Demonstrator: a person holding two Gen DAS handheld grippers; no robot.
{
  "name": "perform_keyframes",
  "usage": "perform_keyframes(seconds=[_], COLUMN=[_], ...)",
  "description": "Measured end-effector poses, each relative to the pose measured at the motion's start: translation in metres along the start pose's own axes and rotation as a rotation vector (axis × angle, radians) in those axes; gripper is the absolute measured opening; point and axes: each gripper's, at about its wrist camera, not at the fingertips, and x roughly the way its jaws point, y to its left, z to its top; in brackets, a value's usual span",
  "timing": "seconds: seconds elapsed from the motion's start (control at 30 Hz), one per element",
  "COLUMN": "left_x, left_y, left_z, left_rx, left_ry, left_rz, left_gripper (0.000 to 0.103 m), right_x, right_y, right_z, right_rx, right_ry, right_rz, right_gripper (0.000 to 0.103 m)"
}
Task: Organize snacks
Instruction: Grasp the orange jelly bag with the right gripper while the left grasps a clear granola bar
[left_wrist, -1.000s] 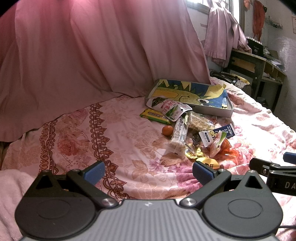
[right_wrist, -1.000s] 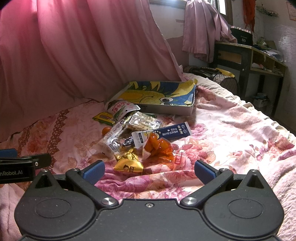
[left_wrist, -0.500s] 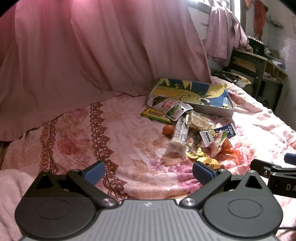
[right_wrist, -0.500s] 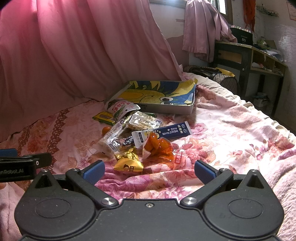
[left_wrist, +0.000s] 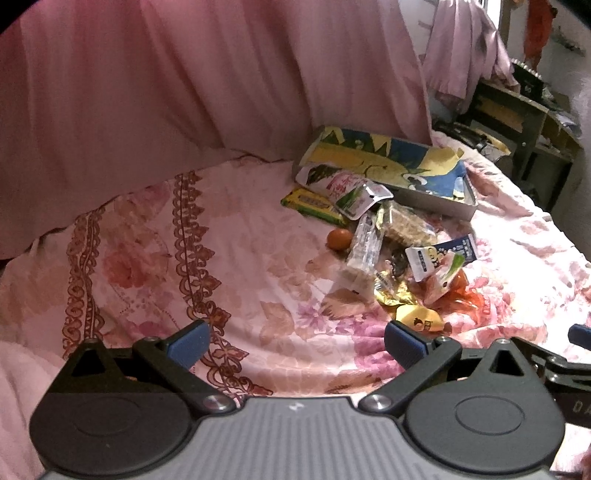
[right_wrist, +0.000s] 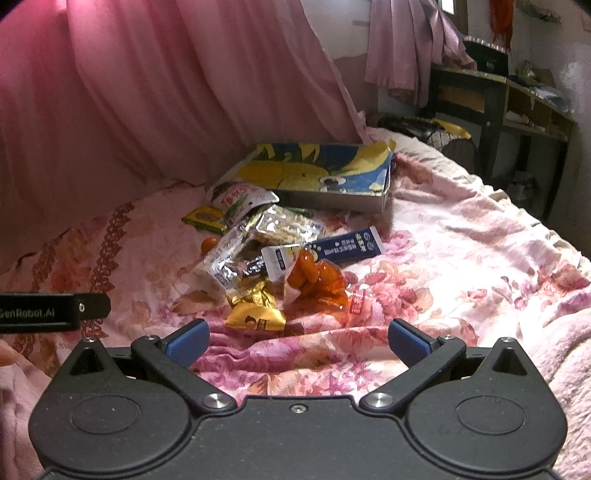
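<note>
A heap of snack packets lies on the floral bed cover: a gold packet (right_wrist: 256, 315), an orange bag (right_wrist: 317, 280), a dark blue carton (right_wrist: 349, 247), clear wrapped bars (right_wrist: 284, 227), a green bar (right_wrist: 205, 218), a white-green pouch (right_wrist: 240, 195) and a small orange fruit (left_wrist: 339, 238). Behind them sits a shallow metal tray (right_wrist: 332, 201) lined with a yellow-blue picture. My left gripper (left_wrist: 295, 341) is open and empty, left of and short of the heap. My right gripper (right_wrist: 297, 341) is open and empty, just in front of the gold packet.
A pink curtain (right_wrist: 166, 92) hangs behind and left of the bed. A dark wooden desk (right_wrist: 498, 99) with clutter stands at the right beyond the bed edge. The bed cover (left_wrist: 221, 258) spreads to the left of the heap.
Both views have shifted slightly; the left gripper has drifted a little so the heap sits marginally farther right. The snacks have not moved and both grippers stay open.
</note>
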Motion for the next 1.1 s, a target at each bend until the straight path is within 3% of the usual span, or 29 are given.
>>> perform_keyframes(seconds=[0.37,0.8,0.97,1.1], left_x=[0.031,0.102,0.132,0.154], left_y=[-0.002,-0.014,-0.022,-0.029], left_z=[0.034,0.082,0.093,0.097], left_rx=[0.067,0.134,0.135,0.173], left_ry=[0.061,0.093,0.101,0.122], left_rz=[0.008,-0.155,-0.193,-0.213], left_gripper=[0.103,0.103,0.103,0.103], right_x=[0.029,0.103,0.145,0.166], right_y=[-0.01,-0.048,-0.068,-0.068], right_z=[0.019,0.08,0.083,0.08], right_rx=[0.052,0.119,0.242,0.221], right_ry=[0.153,0.255,0.362,0.362], right_rz=[0.059,0.073,0.078,0.071], right_gripper=[0.103,0.103,0.103,0.103])
